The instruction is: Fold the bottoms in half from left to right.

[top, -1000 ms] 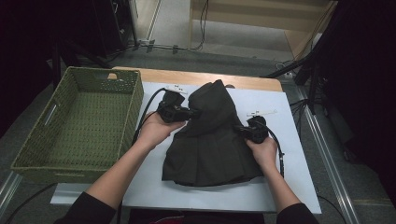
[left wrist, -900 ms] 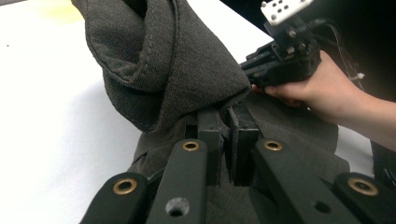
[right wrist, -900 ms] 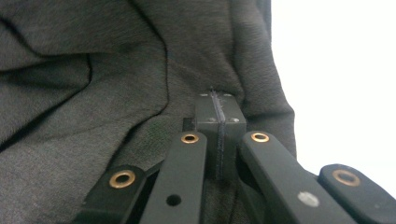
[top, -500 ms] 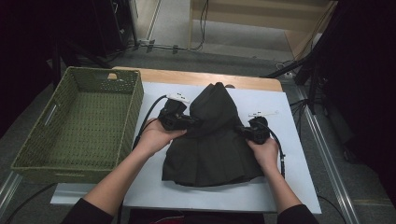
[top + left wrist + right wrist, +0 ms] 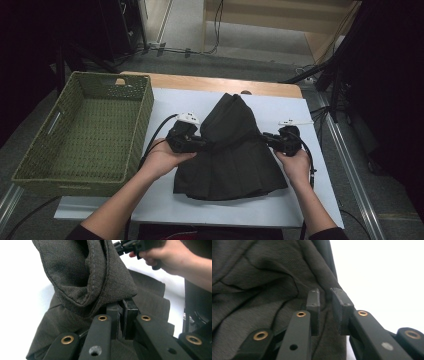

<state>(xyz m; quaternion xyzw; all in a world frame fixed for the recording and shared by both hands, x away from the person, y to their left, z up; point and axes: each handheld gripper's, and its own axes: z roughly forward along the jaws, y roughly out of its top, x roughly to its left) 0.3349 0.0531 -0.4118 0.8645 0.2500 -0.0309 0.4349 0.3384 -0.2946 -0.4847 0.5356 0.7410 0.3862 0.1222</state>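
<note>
Dark garment [image 5: 232, 150] lies spread on the white sheet [image 5: 300, 210] covering the surface, near the middle, narrow end pointing away from the person, wide hem toward them. Left claw [image 5: 202, 145] sits at the garment's left edge, held in the left hand [image 5: 162, 157]; in the left gripper view its jaws are pinched tight on a fold of the fabric [image 5: 100, 285], hemmed edge draped over the tips. Right claw [image 5: 267, 139] sits at the garment's right edge, in the right hand [image 5: 296, 164]; in the right gripper view its jaws have just been opening, now a narrow gap, the cloth [image 5: 262, 285] lying at and between the tips but pads not pressing it. Right hand and its claw also show far off in the left gripper view [image 5: 120, 245]. Green woven basket [image 5: 35, 165] stands left of the sheet, apart from the garment. Cables trail from both claws across the sheet.
</note>
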